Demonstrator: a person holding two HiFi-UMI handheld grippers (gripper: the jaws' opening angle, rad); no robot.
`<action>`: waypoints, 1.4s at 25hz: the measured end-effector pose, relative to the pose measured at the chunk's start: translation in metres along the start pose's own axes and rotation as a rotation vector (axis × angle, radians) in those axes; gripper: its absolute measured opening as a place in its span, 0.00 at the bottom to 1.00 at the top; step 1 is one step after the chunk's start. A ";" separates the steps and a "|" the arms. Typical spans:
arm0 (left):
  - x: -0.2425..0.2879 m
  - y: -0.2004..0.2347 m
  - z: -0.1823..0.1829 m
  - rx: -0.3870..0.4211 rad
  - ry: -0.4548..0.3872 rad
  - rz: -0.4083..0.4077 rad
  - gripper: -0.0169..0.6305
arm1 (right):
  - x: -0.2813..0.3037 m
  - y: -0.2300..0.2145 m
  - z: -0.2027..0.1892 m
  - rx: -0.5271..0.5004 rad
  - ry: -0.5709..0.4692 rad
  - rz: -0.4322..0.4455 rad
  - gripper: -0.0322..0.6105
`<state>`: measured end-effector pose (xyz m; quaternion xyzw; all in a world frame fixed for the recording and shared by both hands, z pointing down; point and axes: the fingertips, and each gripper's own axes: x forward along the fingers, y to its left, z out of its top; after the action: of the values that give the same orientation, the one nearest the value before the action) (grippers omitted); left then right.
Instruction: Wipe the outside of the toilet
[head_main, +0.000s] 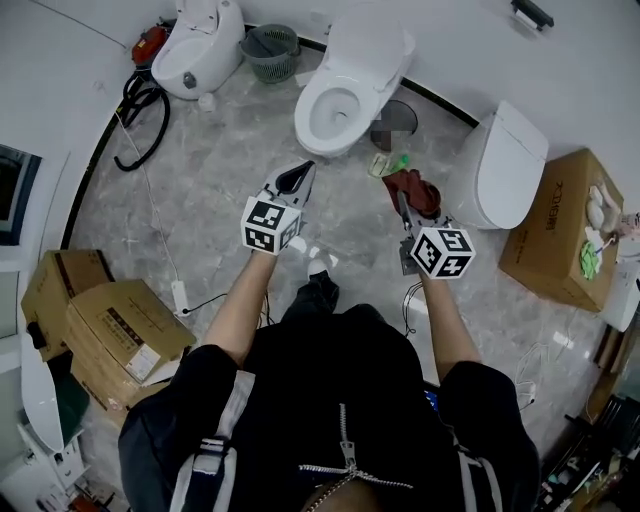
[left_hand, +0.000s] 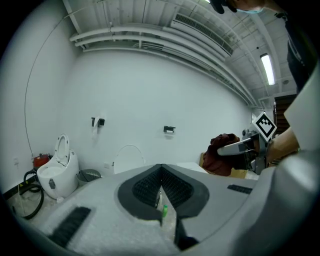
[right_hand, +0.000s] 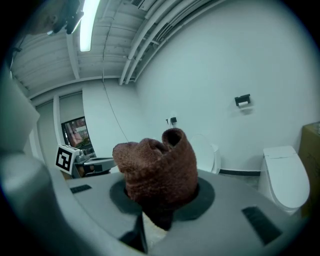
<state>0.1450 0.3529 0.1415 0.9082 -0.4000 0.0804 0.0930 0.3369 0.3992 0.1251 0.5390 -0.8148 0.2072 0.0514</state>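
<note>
The white toilet (head_main: 345, 90) stands ahead of me with its lid raised and its bowl open. My right gripper (head_main: 404, 205) is shut on a bunched dark red cloth (head_main: 418, 190), held in the air just right of the bowl's front. In the right gripper view the cloth (right_hand: 157, 167) fills the jaws and hides their tips. My left gripper (head_main: 305, 170) is shut with nothing in it, its tips pointing at the bowl's front rim. The left gripper view shows the toilet's lid (left_hand: 129, 157) beyond the closed jaws and the cloth (left_hand: 220, 152) to the right.
A second toilet (head_main: 195, 50) and a mesh bin (head_main: 270, 50) stand at the back left, near black cables (head_main: 140, 120). A third toilet (head_main: 505, 165), lid down, sits on the right beside a cardboard box (head_main: 560, 230). More boxes (head_main: 110, 330) are left. A green wrapper (head_main: 388, 165) lies by the toilet's base.
</note>
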 end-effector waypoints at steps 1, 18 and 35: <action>0.009 0.005 0.002 0.000 0.002 -0.006 0.04 | 0.008 -0.005 0.003 0.002 0.001 -0.006 0.19; 0.170 0.057 -0.011 -0.047 0.078 -0.035 0.04 | 0.148 -0.115 0.027 0.055 0.043 -0.014 0.19; 0.363 0.078 -0.110 -0.088 0.255 -0.118 0.04 | 0.308 -0.289 -0.069 0.238 0.162 -0.101 0.19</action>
<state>0.3211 0.0683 0.3368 0.9076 -0.3341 0.1719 0.1874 0.4598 0.0664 0.3637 0.5632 -0.7495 0.3422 0.0630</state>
